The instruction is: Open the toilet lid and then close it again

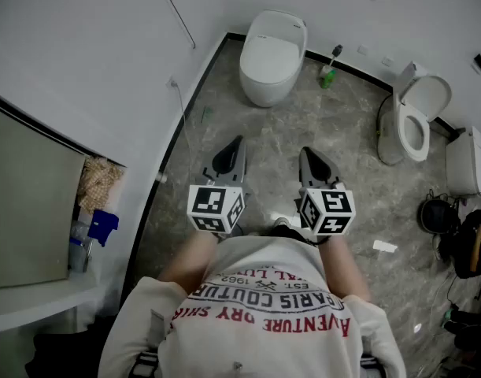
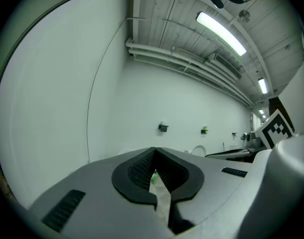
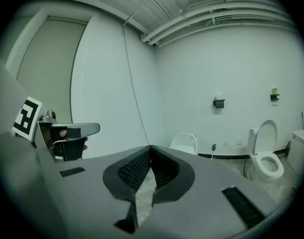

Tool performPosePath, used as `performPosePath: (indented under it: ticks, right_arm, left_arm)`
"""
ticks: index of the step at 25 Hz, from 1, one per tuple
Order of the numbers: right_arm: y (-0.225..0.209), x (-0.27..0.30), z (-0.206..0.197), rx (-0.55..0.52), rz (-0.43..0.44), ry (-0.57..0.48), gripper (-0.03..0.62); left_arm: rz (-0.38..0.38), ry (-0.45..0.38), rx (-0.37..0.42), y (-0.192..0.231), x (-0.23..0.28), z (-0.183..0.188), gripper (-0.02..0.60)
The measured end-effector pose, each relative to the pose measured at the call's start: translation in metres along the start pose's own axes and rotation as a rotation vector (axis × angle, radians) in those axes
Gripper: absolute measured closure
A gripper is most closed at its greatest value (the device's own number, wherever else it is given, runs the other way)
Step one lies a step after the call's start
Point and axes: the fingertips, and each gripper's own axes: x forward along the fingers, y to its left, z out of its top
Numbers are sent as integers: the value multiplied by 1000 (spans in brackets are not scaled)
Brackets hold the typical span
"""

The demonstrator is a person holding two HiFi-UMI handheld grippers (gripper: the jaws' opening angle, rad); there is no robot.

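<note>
Two white toilets stand against the far wall. The one straight ahead (image 1: 271,53) has its lid down and also shows in the right gripper view (image 3: 185,142). The other toilet, to the right (image 1: 417,116), has its lid up (image 3: 266,156). My left gripper (image 1: 235,144) and right gripper (image 1: 310,154) are held side by side in front of the person's chest, well short of both toilets. Both point toward the toilet with its lid down. The left gripper's (image 2: 154,151) jaws meet at the tips with nothing between them. The right gripper's (image 3: 151,148) jaws are likewise together and hold nothing.
A green bottle (image 1: 327,71) stands on the floor between the toilets. A counter with clutter (image 1: 35,290) is at the left. A white fixture (image 1: 467,160) and dark gear (image 1: 441,215) sit at the right, and a white scrap (image 1: 384,246) lies on the marble floor.
</note>
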Motion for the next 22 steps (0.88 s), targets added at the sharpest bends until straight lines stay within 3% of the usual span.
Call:
performPosePath:
  ticks: [14,22]
  right_arm:
    - [-6,3,-4,106,-8,-14,579]
    - [-1,18,-13,102,-2,8,579]
  left_arm:
    - [-7,5,-21,4,0,-4,575]
    - [15,8,-31,23,2,-7,575]
